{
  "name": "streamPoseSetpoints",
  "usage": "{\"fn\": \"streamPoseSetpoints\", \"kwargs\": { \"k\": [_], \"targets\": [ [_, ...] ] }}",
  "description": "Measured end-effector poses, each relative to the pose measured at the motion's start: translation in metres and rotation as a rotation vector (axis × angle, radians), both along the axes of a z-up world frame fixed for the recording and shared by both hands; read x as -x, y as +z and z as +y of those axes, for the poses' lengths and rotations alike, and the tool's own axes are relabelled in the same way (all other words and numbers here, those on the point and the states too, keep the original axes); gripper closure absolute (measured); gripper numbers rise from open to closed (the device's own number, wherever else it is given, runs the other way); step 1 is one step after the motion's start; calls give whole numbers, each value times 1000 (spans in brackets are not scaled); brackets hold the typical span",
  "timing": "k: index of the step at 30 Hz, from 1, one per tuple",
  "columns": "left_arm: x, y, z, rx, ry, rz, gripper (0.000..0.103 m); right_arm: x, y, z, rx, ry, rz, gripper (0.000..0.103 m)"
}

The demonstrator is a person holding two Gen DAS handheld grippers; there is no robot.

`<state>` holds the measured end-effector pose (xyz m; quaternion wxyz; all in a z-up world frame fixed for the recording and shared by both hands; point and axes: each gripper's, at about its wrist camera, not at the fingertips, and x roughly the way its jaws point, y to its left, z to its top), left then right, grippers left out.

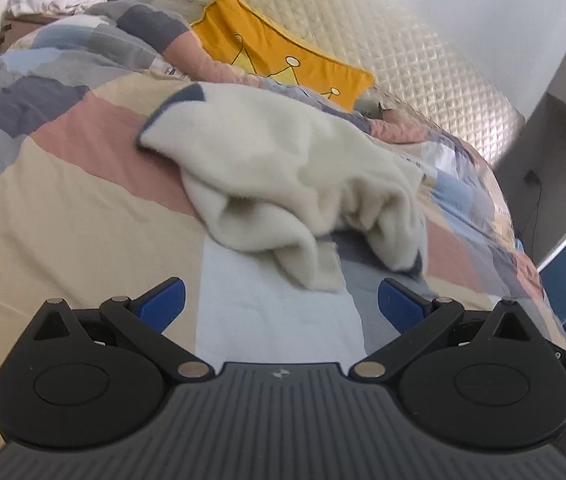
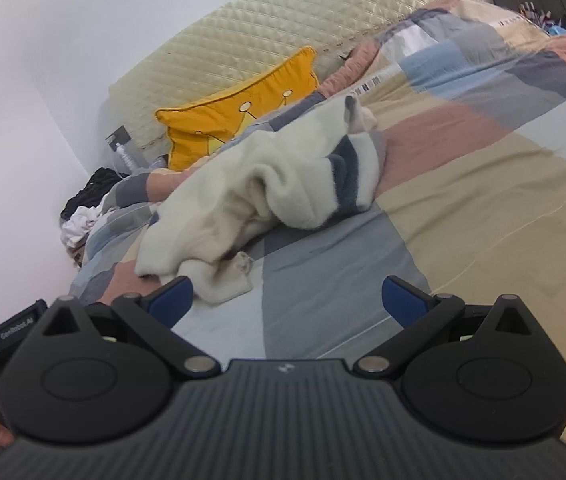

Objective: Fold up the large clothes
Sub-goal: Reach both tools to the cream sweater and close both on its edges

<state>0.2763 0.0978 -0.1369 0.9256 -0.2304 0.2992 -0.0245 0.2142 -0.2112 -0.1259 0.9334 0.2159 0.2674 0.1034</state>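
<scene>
Cream sweater (image 1: 283, 176) crumpled on bedspread (image 1: 63, 208), untouched.

Your cream garment (image 1: 283, 168) looks like soft, fuzzy fleece with matt navy trim. Under it, the patchwork bedcover (image 1: 63, 200) is smooth, flat-woven cloth. Your left gripper (image 1: 281, 306) shows matt black plastic, ribbed blue finger pads (image 1: 163, 304) and shiny metal pivot pins. Behind, the quilted headboard (image 2: 263, 36) gleams, satin-glossy; the yellow cushion (image 2: 239, 108) looks matt cotton.

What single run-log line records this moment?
stage: pre-grasp | cream fleece garment with navy trim: crumpled on patchwork bedcover | left gripper: jaws open, empty | right gripper: jaws open, empty
</scene>
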Motion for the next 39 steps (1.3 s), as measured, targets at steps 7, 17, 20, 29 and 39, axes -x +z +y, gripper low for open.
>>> {"fn": "streamPoseSetpoints", "kwargs": {
  "k": [7, 17, 20, 29, 39],
  "targets": [
    [-31, -17, 13, 61, 49, 17, 0, -33, -17, -10, -34, -12, 6, 8],
    [-71, -44, 42, 179, 130, -14, 0, -111, -33, -12, -112, 24, 45, 14],
    [-88, -60, 37, 166, 118, 31, 1, -130, -43, -12, -109, 1, 67, 14],
    [-125, -84, -5, 90, 46, 11, 1, -193, -70, 27, 216, 139, -1, 11],
    [-138, -83, -38, -129, 57, 114, 63, -213, -73, 36, 287, 175, -42, 59]
  ]
}}
